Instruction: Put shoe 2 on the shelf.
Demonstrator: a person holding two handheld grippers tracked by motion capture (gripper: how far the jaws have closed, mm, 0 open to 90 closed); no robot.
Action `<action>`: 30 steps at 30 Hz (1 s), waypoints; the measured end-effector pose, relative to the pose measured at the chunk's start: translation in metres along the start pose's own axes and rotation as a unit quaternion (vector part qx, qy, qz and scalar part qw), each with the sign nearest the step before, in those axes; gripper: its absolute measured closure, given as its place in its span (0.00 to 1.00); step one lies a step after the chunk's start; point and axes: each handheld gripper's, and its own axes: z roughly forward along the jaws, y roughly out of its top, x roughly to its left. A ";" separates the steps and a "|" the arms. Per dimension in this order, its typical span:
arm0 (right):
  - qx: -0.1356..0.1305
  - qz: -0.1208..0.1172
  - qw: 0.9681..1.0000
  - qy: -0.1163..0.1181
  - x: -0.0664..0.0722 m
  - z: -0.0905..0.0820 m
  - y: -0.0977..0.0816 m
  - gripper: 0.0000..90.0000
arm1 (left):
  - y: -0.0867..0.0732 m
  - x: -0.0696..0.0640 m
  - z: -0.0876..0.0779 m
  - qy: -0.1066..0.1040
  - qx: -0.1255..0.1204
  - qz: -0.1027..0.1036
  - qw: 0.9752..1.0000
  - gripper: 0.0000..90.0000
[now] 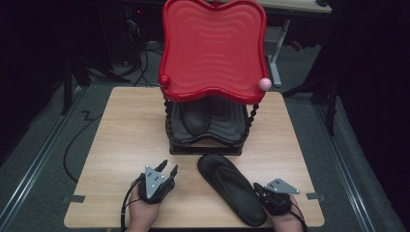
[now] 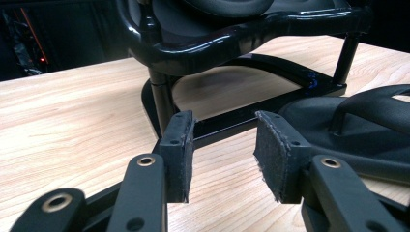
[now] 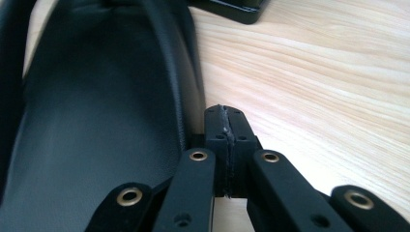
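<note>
The wooden surface (image 1: 121, 145) carries a 2-tier rack whose upper tier is a red tray (image 1: 212, 48) with a wavy rim and rippled floor, tilted up toward the high camera. A pink ball (image 1: 264, 84) sits at the tray's near right corner and a red ball (image 1: 165, 80) at its near left corner. Below it, on beaded black posts, is the black lower tray (image 1: 208, 123), which holds a dark sandal (image 1: 196, 116) lying lengthwise.

On the surface just in front of the rack lies a second black sandal (image 1: 232, 186), a flip-flop with its toe end near the rack's base and its heel toward the near right edge, angled diagonally.

The right hand-held gripper (image 1: 263, 195) rests at the heel end of this sandal, on its right side. In the right gripper view its jaws are pressed together with nothing between them, just beside the sandal's edge (image 3: 96, 121); whether they touch the sole cannot be told.

The left hand-held gripper (image 1: 167, 171) sits on the near left part of the surface, well to the left of the sandal and apart from it, pointing toward the rack. In the left gripper view its jaws stand apart and empty, with the rack's black base (image 2: 232, 116) ahead between them and the sandal's strap (image 2: 372, 104) at the right.
</note>
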 end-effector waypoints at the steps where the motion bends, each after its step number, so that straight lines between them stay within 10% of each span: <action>1: -0.001 -0.006 1.000 0.010 0.006 -0.001 0.001 1.00 | 0.000 0.000 0.001 -0.001 0.001 -0.002 1.000 0.64; 13: -0.014 -0.050 0.991 0.121 0.077 0.016 0.019 0.95 | -0.004 -0.010 -0.004 -0.017 0.011 0.007 1.000 0.61; 17: -0.053 -0.028 0.992 0.110 0.074 0.011 0.031 0.88 | -0.004 -0.024 -0.012 -0.016 0.007 0.035 0.999 0.56; 22: -0.101 -0.023 0.988 0.112 0.086 0.013 0.043 0.61 | -0.005 -0.046 -0.018 -0.056 0.014 -0.002 0.998 0.46; 30: -0.061 -0.015 0.993 0.100 0.097 0.043 0.047 0.63 | -0.019 -0.067 -0.004 -0.081 0.088 -0.022 0.993 0.40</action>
